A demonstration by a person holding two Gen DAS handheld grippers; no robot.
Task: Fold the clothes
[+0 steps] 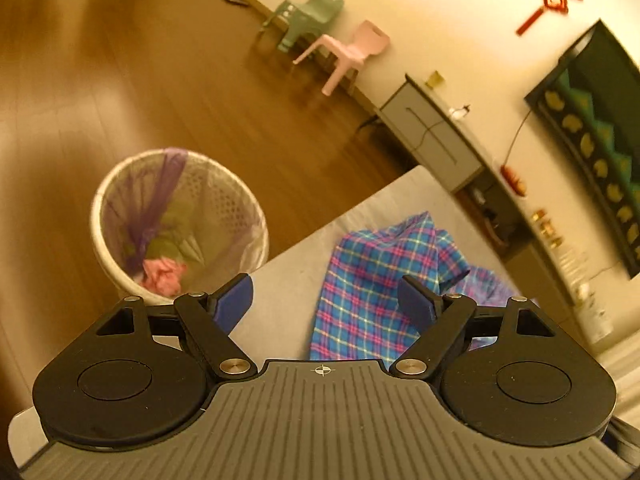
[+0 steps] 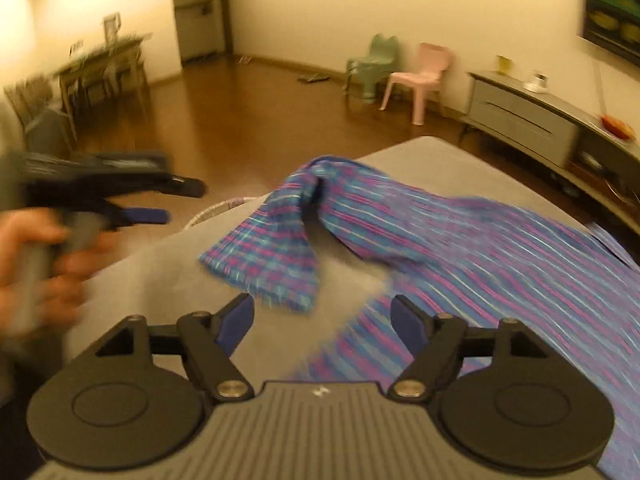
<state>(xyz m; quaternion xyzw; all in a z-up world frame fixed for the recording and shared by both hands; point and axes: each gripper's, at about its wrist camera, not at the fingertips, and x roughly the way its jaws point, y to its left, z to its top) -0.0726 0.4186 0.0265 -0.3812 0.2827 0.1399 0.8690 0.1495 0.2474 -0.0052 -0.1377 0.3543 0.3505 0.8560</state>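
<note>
- Left gripper (image 1: 326,300): jaws wide apart, nothing between them. It's hanging over the near-left part of the grey table (image 1: 288,280), with the white wastebasket (image 1: 176,220) on the floor off at about 10 o'clock.
- Plaid garment (image 1: 372,288): blue/pink checked cloth, lying crumpled on the table at roughly 1 o'clock from that claw, close but not touching the pads as far as I can tell.
- Right gripper (image 2: 322,320): also spread open and empty. One loose plaid flap sits right at 12 o'clock, and the bulk of the cloth runs off toward 3 o'clock.
- The hand (image 2: 44,256) holding the other tool shows at 9 o'clock in the right view, blurry.
- My take: don't fold yet. Each claw should pinch a separate edge or corner, single layer if possible, then pull apart to flatten the bunched hump before creasing.
</note>
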